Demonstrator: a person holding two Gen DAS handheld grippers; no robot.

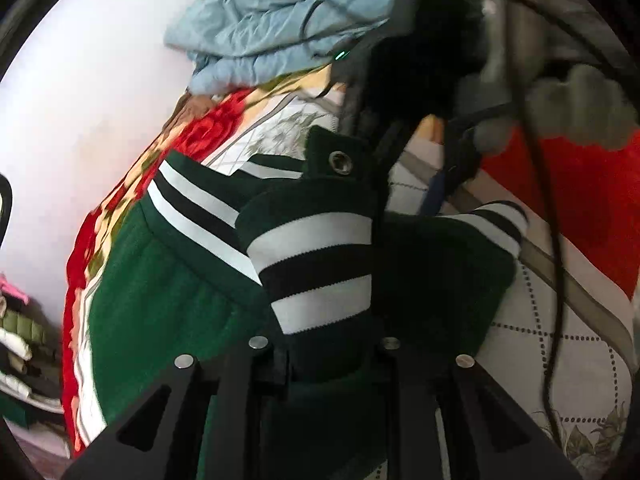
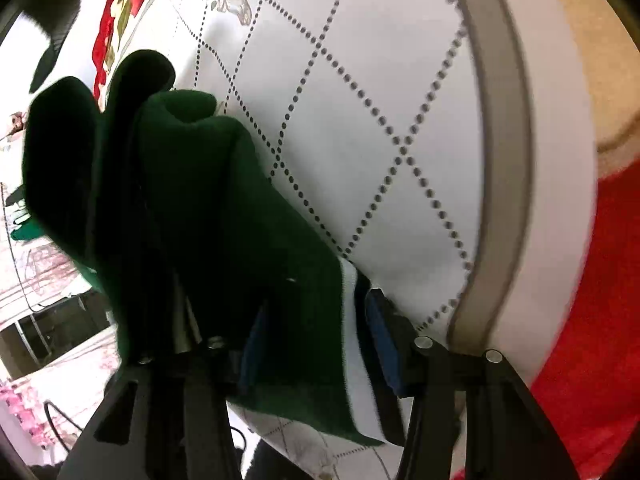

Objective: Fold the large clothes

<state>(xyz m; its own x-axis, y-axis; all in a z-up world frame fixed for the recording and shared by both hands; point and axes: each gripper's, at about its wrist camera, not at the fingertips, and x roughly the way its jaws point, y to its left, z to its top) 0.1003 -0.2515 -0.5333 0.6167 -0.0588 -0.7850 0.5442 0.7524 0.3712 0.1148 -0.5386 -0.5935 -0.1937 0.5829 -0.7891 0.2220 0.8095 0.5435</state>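
A dark green jacket [image 1: 160,280] with white and black striped ribbing lies on a quilted bedspread [image 1: 560,360]. My left gripper [image 1: 324,356] is shut on its striped cuff [image 1: 316,272], which stands up between the fingers. A metal snap [image 1: 340,162] shows on the green collar beyond. My right gripper [image 2: 308,352] is shut on a bunched green fold of the same jacket [image 2: 192,184], with a white stripe at the edge [image 2: 356,344], held above the white quilt [image 2: 380,120]. The right gripper also appears at the top of the left wrist view [image 1: 436,184].
A light blue padded coat [image 1: 288,28] lies piled at the far edge of the bed. The bedspread has a red floral border [image 1: 200,132] and a red area [image 2: 592,320] to the right. Stacked clothes [image 1: 20,340] sit at far left. A black cable [image 1: 556,260] hangs across the quilt.
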